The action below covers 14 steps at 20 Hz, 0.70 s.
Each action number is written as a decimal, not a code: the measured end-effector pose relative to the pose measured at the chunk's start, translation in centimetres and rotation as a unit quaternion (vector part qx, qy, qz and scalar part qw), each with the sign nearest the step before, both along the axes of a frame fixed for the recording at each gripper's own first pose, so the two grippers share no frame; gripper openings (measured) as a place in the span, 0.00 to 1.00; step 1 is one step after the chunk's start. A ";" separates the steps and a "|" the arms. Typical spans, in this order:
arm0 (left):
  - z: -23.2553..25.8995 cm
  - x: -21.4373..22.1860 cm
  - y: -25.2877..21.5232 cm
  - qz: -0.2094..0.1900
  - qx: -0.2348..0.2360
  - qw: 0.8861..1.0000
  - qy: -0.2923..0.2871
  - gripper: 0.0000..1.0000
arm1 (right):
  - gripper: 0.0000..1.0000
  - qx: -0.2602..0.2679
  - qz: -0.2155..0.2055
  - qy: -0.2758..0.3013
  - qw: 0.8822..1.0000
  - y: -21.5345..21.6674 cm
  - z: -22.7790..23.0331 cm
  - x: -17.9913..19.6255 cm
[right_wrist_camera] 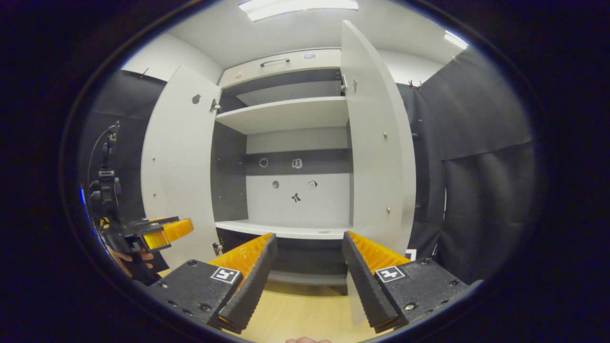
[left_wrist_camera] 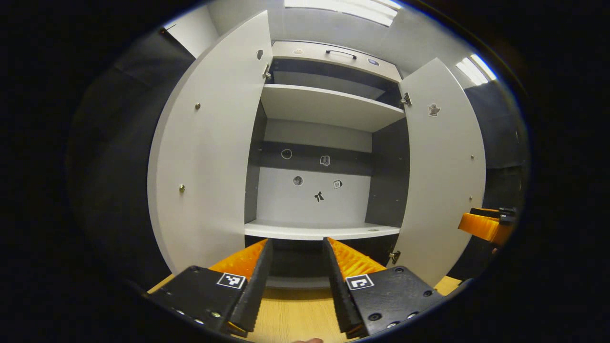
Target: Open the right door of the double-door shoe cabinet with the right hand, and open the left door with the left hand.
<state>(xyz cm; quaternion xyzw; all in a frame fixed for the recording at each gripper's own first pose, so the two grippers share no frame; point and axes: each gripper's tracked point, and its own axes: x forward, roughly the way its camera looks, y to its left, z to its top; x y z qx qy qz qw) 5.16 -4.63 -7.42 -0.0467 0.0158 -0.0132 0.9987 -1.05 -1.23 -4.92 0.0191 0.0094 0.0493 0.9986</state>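
Tall white double-door shoe cabinet (left_wrist_camera: pixel 329 107) with a dark interior, seen from the front in both views. Left door (left_wrist_camera: pixel 209 157) and right door (left_wrist_camera: pixel 445 166) — flat white panels — both stand swung outward, exposing a white upper shelf (left_wrist_camera: pixel 329 105), a white lower shelf (left_wrist_camera: pixel 319 231) and a pale back panel carrying several small stickers (left_wrist_camera: pixel 319 196). A white top drawer with a dark bar handle (left_wrist_camera: pixel 340 53) sits above the open compartment.

Left gripper (left_wrist_camera: pixel 298 250): jaws set wide apart, nothing between them, held in front of the cabinet's lower shelf over the light wooden floor (left_wrist_camera: pixel 295 314). In the right gripper view it appears at the left edge, just beside the left door.

Right gripper (right_wrist_camera: pixel 309 245): jaws likewise wide and empty, aimed at the lower shelf, with the right door's edge (right_wrist_camera: pixel 376 143) rising just beyond its right finger — contact cannot be determined.
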 end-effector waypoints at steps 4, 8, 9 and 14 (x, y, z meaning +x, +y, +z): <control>2.3 -0.8 -0.8 -0.006 0.003 0.999 -0.045 0.95 | 0.89 0.001 0.006 0.002 1.000 0.3 -0.1 0.1; 2.6 -0.9 -0.5 0.011 0.033 0.999 -0.036 0.95 | 0.89 0.003 0.008 0.003 1.000 0.6 -0.3 0.2; 2.5 -1.0 -0.7 0.008 0.032 0.999 -0.033 0.95 | 0.89 0.004 0.011 0.003 1.000 0.7 -0.2 0.1; 3.2 -1.6 -1.2 0.011 0.043 0.998 -0.046 0.95 | 0.89 0.001 0.009 -0.003 1.000 1.0 -0.2 -0.1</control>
